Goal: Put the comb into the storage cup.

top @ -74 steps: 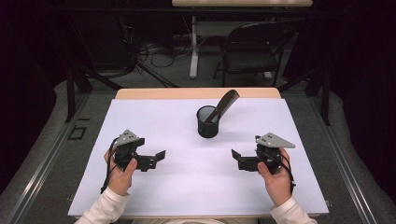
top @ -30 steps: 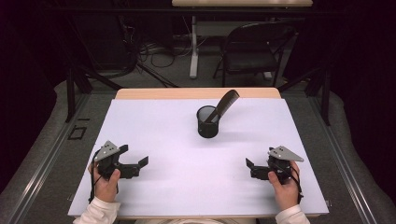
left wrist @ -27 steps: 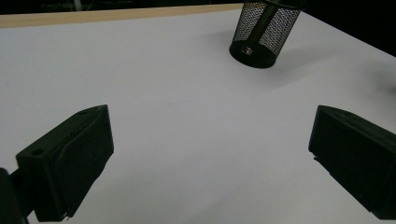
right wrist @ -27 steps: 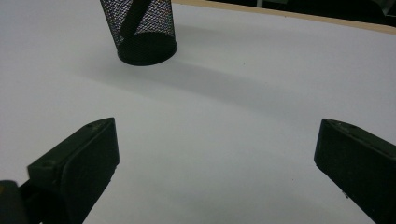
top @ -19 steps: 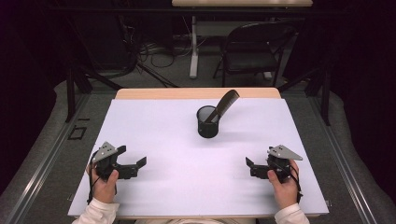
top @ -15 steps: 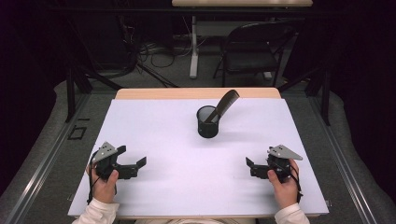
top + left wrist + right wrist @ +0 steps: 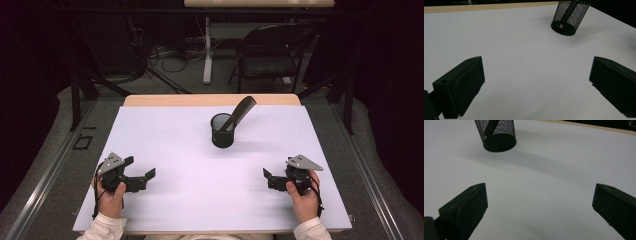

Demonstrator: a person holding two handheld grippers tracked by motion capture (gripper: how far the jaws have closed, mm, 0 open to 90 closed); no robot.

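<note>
Left gripper (image 7: 141,176): low over the near left part of the table, held in the person's left hand (image 7: 111,196); jaws spread wide, nothing between them, only bare white surface in the gap in the left gripper view (image 7: 536,85).
Right gripper (image 7: 267,179): low over the near right part of the table, held in the right hand (image 7: 302,196); jaws likewise spread wide and holding nothing, bare surface between them in the right gripper view (image 7: 540,210).
Pointing: both grippers turned inward toward the middle of the table, well apart from each other.
Mesh cup (image 7: 222,130): black wire mesh, upright, standing on the white surface toward the far middle of the table; well apart from both grippers, roughly between them and farther back. Seen at upper right in the left gripper view (image 7: 570,16), at upper left in the right gripper view (image 7: 496,135).
Comb (image 7: 240,111): dark, flat, standing in the mesh cup and leaning up and to the right over its rim; lower end visible through the mesh.
Table (image 7: 170,135): white cover, wooden edge along the far side.
Background: folding chair (image 7: 272,55) and loose cables (image 7: 155,52) on the dark floor beyond the table.
Sleeves: pale cuffs (image 7: 102,227) at the near edge.
</note>
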